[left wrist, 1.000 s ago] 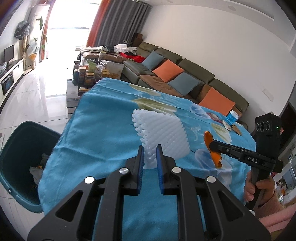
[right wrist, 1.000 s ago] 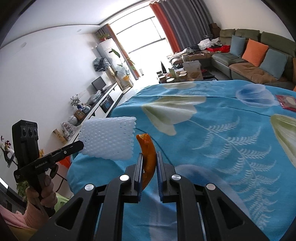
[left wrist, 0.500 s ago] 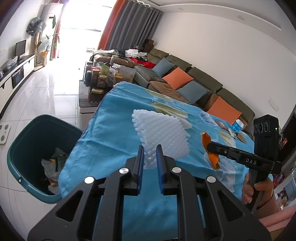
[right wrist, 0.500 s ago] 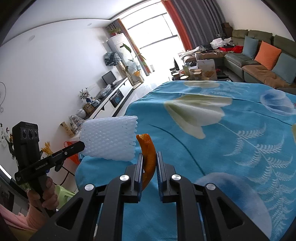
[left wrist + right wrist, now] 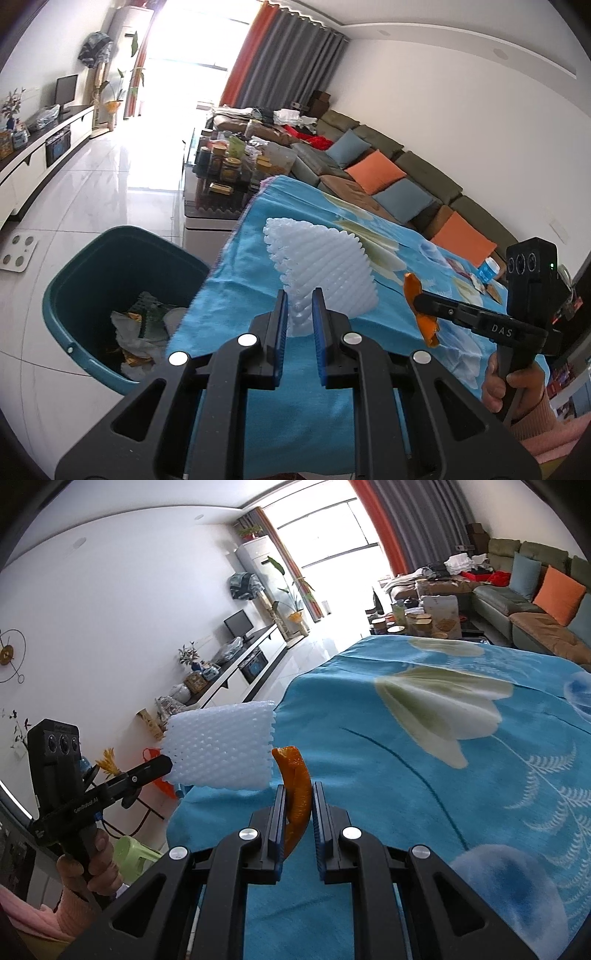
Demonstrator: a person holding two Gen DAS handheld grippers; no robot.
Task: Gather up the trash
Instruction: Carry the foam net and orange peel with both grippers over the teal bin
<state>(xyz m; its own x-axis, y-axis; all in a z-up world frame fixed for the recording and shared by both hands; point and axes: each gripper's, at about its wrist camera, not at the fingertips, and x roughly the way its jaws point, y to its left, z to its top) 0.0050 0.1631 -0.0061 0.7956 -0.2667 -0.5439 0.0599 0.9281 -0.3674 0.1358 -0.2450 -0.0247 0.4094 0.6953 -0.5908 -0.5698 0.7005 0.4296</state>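
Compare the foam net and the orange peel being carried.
The foam net is white, ribbed and broad; the peel is orange, smooth, narrow and curved. The net fans out well beyond the left tongs; the peel barely clears the right tongs. Both are clamped and lifted above the blue cloth.

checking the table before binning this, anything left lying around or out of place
Yes: a small blue cup and some wrappers still lie at the blue tablecloth's far end, away from the teal bin.
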